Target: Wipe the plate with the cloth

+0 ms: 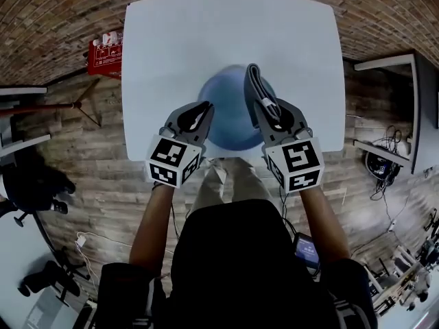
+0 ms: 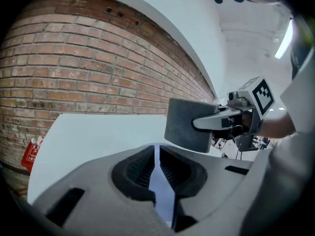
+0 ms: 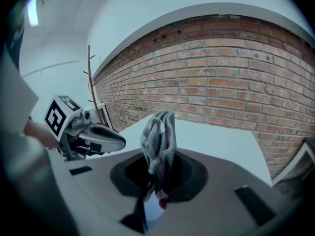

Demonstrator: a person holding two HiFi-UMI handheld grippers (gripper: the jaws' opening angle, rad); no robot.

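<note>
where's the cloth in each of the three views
Head view: right of centre, the cloth stands on edge in the right gripper, at the plate's right side.
Left gripper view: right of centre, the cloth shows as a grey slab.
Right gripper view: centre, the cloth bunched between the jaws.
Shared landmark: the white table.

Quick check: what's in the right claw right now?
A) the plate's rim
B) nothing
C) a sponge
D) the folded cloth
D: the right claw is shut on the cloth, which is folded and sticks up from between its jaws. The left claw has the plate by its rim.
</note>
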